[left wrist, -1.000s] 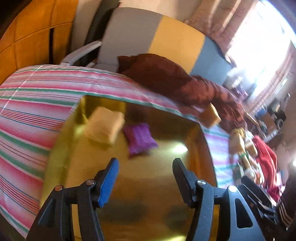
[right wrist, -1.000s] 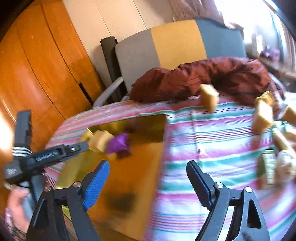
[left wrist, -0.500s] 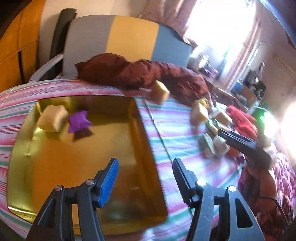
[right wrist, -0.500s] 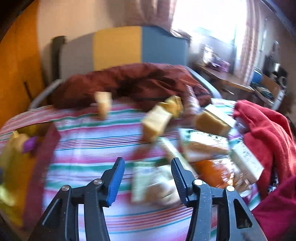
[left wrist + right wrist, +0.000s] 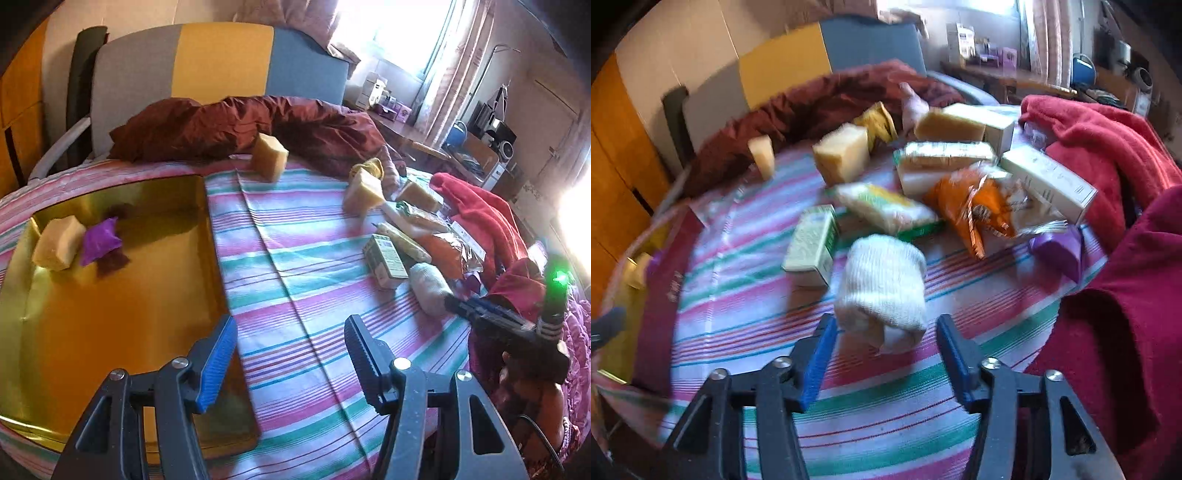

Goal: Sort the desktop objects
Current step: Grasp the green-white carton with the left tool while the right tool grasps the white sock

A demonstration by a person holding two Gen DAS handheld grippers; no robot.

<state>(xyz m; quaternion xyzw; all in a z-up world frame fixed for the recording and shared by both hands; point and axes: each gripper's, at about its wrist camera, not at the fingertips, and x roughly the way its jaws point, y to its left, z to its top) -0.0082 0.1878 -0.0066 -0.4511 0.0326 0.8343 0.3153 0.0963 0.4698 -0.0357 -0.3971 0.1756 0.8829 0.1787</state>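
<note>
A gold tray [image 5: 110, 332] lies on the striped cloth and holds a yellow sponge block [image 5: 57, 240] and a small purple bag [image 5: 99, 240]. My left gripper [image 5: 290, 332] is open and empty, over the tray's right edge and the cloth. My right gripper [image 5: 884, 328] hangs over the pile of objects with its jaws opening. The near end of a rolled white sock [image 5: 882, 284] lies just between its tips, and the pads do not press on it. A green box [image 5: 810, 245] sits to the sock's left.
More sponge blocks [image 5: 844, 153], a noodle pack [image 5: 886, 208], an orange packet [image 5: 971, 206], a purple pouch [image 5: 1060, 247] and white boxes [image 5: 1049, 184] crowd the cloth. A red blanket [image 5: 1108, 147] lies on the right, a maroon quilt [image 5: 229, 125] and a chair behind.
Both grippers swung right, away from the tray. The right one narrowed its jaws and then widened them again, and now stands at the white sock. The left stayed open.
</note>
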